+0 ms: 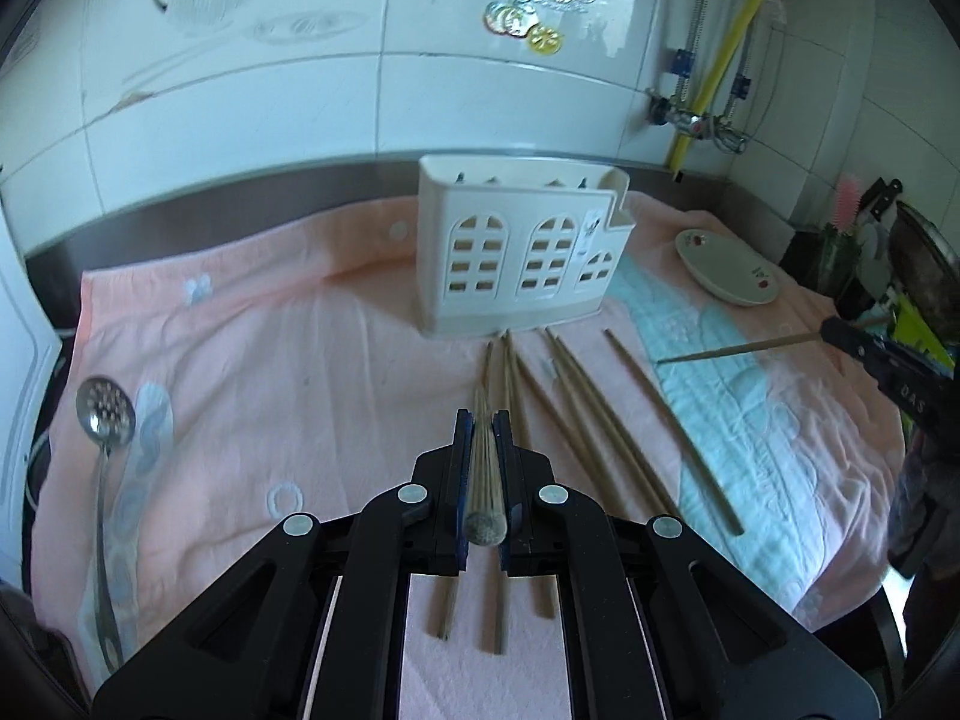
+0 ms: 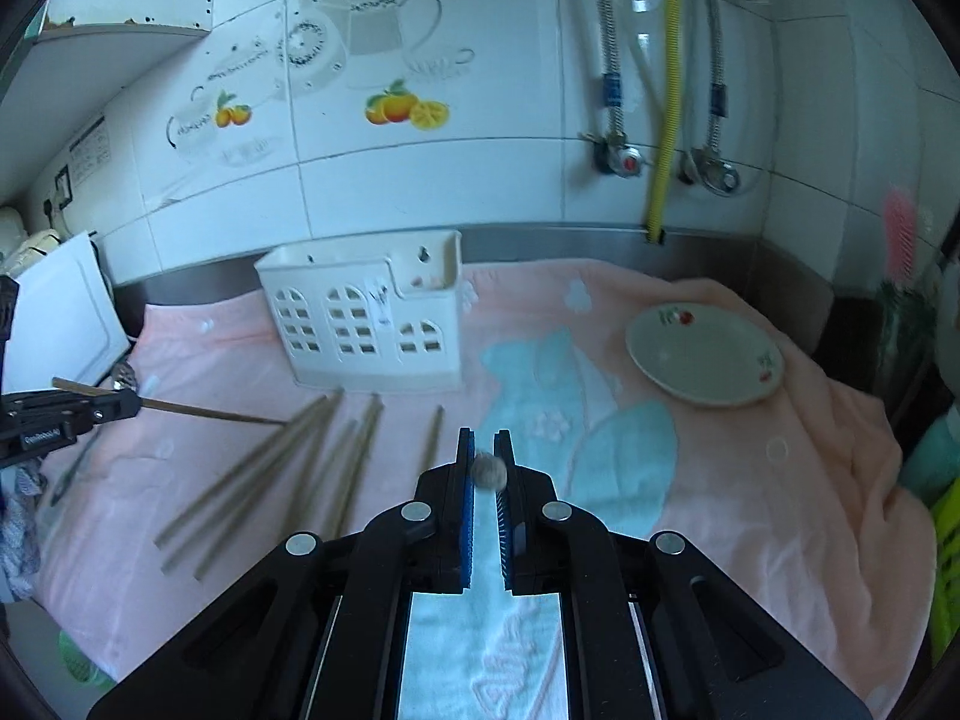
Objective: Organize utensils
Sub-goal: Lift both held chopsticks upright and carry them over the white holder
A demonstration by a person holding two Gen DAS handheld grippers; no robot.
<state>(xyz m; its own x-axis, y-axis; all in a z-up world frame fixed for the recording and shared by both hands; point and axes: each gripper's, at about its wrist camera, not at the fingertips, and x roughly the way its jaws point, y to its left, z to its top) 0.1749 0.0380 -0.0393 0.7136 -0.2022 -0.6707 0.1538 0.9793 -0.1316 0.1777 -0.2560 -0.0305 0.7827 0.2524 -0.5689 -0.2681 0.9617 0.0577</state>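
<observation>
Several wooden chopsticks (image 1: 576, 420) lie fanned on a pink towel (image 1: 270, 360) in front of a cream utensil holder (image 1: 516, 252) with arched cut-outs. My left gripper (image 1: 482, 417) is shut on one chopstick (image 1: 482, 480) that points forward, lifted over the pile. In the right wrist view my right gripper (image 2: 485, 438) is shut on another chopstick, of which only the round butt end (image 2: 489, 471) shows. Each view catches the other gripper at its edge, holding its chopstick (image 1: 738, 350) (image 2: 198, 411) above the towel. A slotted metal spoon (image 1: 105, 420) lies at the far left.
A shallow cream plate (image 2: 705, 354) rests on the towel to the right of the holder (image 2: 366, 324). A tiled wall with pipes and a yellow hose (image 2: 666, 120) stands close behind. A white board (image 2: 66, 312) leans at the left, and dark clutter fills the right edge.
</observation>
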